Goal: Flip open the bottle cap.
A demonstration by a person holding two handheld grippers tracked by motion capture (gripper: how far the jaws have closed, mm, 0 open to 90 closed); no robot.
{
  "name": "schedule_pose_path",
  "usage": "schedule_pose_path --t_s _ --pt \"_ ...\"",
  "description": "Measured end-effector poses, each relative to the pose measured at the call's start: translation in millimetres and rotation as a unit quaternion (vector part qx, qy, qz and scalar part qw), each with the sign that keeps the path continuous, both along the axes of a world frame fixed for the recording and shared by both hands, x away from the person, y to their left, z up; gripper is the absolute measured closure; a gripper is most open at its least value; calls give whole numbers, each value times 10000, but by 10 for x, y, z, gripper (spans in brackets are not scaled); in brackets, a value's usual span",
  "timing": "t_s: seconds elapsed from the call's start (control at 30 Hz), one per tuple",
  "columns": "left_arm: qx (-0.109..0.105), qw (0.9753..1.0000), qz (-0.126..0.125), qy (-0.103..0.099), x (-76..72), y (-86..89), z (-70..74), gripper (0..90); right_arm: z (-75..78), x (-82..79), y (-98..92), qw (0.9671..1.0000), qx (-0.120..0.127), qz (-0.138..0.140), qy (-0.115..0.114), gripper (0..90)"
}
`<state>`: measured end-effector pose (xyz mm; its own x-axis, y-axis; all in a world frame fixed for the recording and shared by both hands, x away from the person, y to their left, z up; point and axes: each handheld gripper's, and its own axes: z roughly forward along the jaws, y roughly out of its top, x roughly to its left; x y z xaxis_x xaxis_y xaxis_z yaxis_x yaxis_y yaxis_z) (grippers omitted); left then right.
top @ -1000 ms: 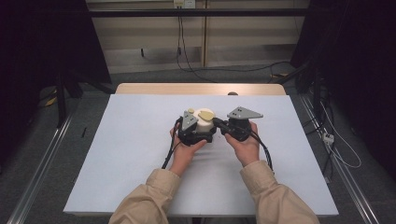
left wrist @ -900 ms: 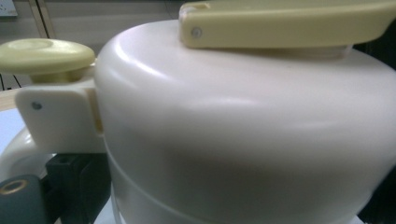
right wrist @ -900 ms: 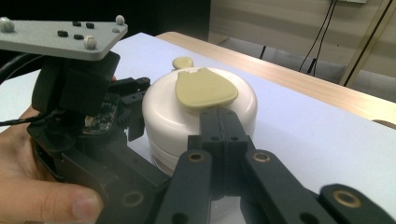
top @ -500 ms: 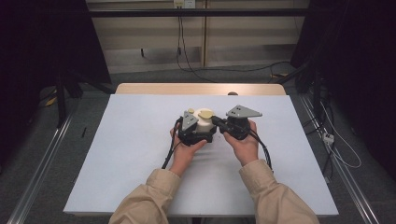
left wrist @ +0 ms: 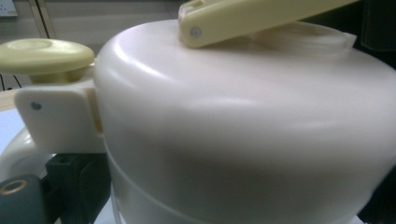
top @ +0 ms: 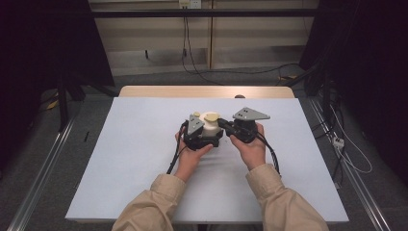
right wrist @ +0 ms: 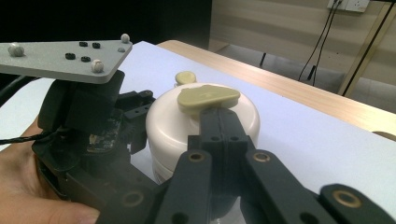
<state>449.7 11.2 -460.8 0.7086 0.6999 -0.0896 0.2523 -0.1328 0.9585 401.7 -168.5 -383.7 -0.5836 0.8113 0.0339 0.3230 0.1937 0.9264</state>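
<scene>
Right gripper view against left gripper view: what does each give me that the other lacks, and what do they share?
Right gripper view: the right gripper, jaws closed together, tip at the yellow lever; the left gripper with its grey plate; the white table. Left gripper view: close up, the screw in the lever's hinge and the white bracket under the yellow knob. Shared: cream container, lever, knob.

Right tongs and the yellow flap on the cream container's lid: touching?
Touching. The right gripper view shows the right tongs, closed together, meeting the underside of the yellow flap atop the cream container.
</scene>
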Motion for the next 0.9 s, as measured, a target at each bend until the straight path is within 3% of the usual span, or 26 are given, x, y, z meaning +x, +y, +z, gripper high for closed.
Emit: schedule_pose_path --t_s 0.9 --pt "22 10000 -1 -29 1 -1 0 55 68 52 89 9999 42 46 -84 900"
